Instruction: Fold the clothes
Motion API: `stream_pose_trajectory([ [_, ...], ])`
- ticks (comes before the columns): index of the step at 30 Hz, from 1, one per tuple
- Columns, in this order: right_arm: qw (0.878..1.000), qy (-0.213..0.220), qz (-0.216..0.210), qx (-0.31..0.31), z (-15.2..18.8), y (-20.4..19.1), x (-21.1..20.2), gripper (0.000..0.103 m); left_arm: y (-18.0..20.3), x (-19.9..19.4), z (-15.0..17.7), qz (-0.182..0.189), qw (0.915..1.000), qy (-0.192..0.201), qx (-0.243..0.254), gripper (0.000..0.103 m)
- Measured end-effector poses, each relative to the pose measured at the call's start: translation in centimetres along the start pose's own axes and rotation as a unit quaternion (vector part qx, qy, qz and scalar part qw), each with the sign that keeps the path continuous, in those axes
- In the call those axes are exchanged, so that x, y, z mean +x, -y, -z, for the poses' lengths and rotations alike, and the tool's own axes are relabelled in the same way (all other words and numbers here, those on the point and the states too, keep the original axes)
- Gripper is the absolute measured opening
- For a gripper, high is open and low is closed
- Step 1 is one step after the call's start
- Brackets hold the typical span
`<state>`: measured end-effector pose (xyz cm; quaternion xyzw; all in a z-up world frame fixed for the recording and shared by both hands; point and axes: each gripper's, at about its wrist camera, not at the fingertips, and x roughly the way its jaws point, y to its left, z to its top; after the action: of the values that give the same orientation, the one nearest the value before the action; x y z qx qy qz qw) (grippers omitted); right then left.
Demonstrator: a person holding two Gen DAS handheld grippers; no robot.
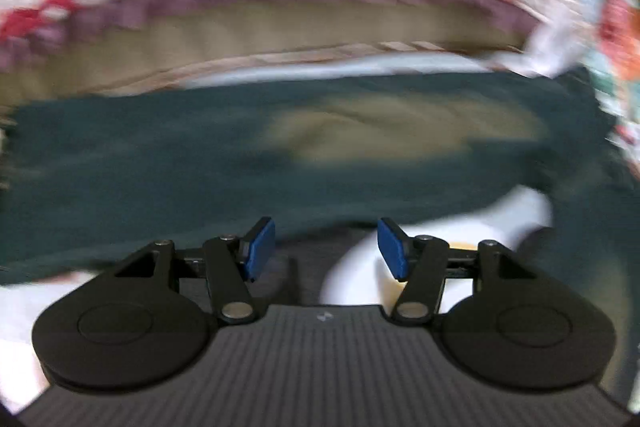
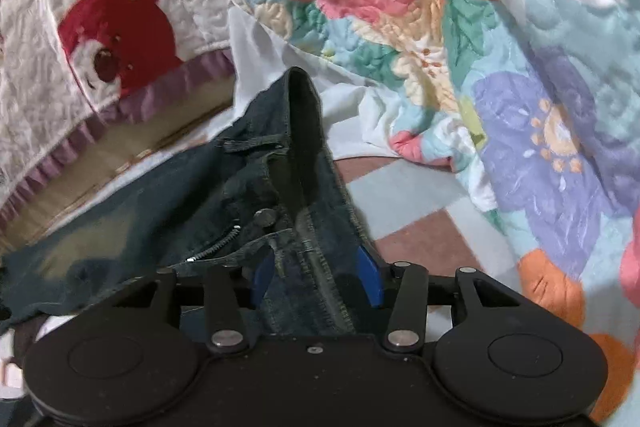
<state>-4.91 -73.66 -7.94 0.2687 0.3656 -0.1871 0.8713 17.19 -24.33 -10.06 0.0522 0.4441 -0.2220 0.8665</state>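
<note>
Right tongs (image 2: 316,277): the blue pads are clamped on the waistband of a pair of dark jeans (image 2: 192,195), just beside the fly, whose button (image 2: 265,217) and open zipper (image 2: 212,247) are seen close in front. From this grip the waistband is raised into a peak, while the rest of the garment trails away to the left over the bed.

Left tongs (image 1: 326,249): the pads stand well apart and nothing is held between them; the view is heavily blurred. The jeans (image 1: 200,163) are spread as a dark band across the bed just ahead of them, with a faded patch (image 1: 400,131) near the middle.

Beyond the garment, a bear-print quilt (image 2: 120,27) with a purple frill is banked toward the bed's far edge, and a floral quilt (image 2: 500,67) is heaped along its right side.

Risks, as judged: denim held at a single point may swing or twist, so that a fold is laid crooked; the thick seam may slip from the pads; the crowding quilts may be snagged or dragged under the cloth.
</note>
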Motion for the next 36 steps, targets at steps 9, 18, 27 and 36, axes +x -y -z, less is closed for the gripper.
stream_pose_trajectory([
  [9, 1.0, 0.003, 0.002, 0.023, -0.5, 2.8, 2.9, 0.052, 10.7, 3.5, -2.5, 0.135, 0.9893, -0.026, 0.05, 0.056],
  [18, 0.995, -0.015, -0.094, 0.023, -0.8, 2.9, 5.0, 0.06, 16.9, 9.6, -5.1, 0.179, 0.98, -0.077, 0.042, 0.053],
  [27, 0.995, -0.007, -0.098, -0.015, -1.6, 2.4, 6.6, 0.016, 17.2, 11.5, -4.3, 0.167, 0.9809, -0.097, 0.025, 0.056],
  [36, 0.994, 0.071, 0.038, -0.067, -3.2, 1.2, 2.7, 0.012, 20.8, 12.2, -4.4, 0.207, 0.9716, -0.106, 0.041, 0.019],
])
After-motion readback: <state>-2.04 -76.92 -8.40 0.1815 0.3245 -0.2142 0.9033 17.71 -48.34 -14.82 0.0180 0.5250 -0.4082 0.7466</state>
